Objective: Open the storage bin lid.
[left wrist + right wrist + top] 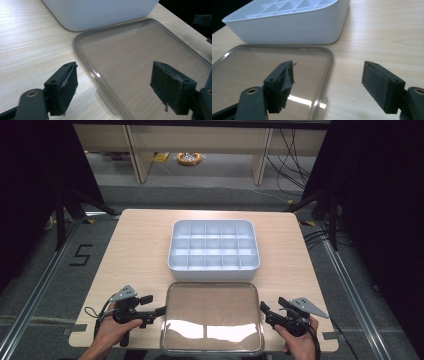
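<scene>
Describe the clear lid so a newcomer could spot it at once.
Start at the wooden table and find the white compartment box at its middle. Just nearer the person lies the clear lid, flat between the open left gripper and right gripper. It alone is see-through, grey-rimmed, glossy.

Wooden tabletop (pixel 135 245) mostly bare: wide free strips along its left and right edges, another along the far edge behind the white divided tray (pixel 214 245). Tray stands mid-table, tall walls, blocks any low pass across the centre. Clear lid (pixel 212 317) lies flat at the near edge, just in front of the tray with a thin gap between them; low, easy to pass over. Left gripper (pixel 159 312) sits at the lid's left rim, right gripper (pixel 264 310) at its right rim, jaws of both spread wide with the rim between them, pads not pressing. Near corners taken by the hands.
</scene>
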Tool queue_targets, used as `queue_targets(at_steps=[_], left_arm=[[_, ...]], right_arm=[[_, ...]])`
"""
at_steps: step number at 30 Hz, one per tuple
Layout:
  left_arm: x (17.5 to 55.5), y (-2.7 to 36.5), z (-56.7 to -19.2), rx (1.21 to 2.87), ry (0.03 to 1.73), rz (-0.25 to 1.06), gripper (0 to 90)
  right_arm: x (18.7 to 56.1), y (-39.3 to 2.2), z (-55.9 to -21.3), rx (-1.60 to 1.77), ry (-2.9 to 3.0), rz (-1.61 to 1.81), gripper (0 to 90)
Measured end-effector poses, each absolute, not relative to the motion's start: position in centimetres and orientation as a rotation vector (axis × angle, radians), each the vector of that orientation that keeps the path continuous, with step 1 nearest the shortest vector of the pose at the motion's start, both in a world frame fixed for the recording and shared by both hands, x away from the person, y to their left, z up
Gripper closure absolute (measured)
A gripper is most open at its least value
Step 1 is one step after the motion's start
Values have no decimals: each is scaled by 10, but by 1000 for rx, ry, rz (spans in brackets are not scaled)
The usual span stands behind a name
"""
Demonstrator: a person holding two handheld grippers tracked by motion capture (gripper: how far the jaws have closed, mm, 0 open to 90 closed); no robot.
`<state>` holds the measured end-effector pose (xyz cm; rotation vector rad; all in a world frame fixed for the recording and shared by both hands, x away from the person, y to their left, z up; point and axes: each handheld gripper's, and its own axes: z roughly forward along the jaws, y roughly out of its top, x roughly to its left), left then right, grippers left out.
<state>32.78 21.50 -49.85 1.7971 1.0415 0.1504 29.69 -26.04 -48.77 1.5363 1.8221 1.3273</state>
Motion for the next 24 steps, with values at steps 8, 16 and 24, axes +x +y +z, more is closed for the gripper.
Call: queue_targets(at_steps=[8,16,24], left_arm=[[325,221,-495,1777,1005,169,145],[320,224,-494,1788,994,197,145],[315,229,-493,1793,997,208,146]], right_arm=[[291,-262,-484,1543,1804,1345,159],[286,-262,-483,1500,1836,1343,163],[279,-264,-484,1493,1840,1354,165]])
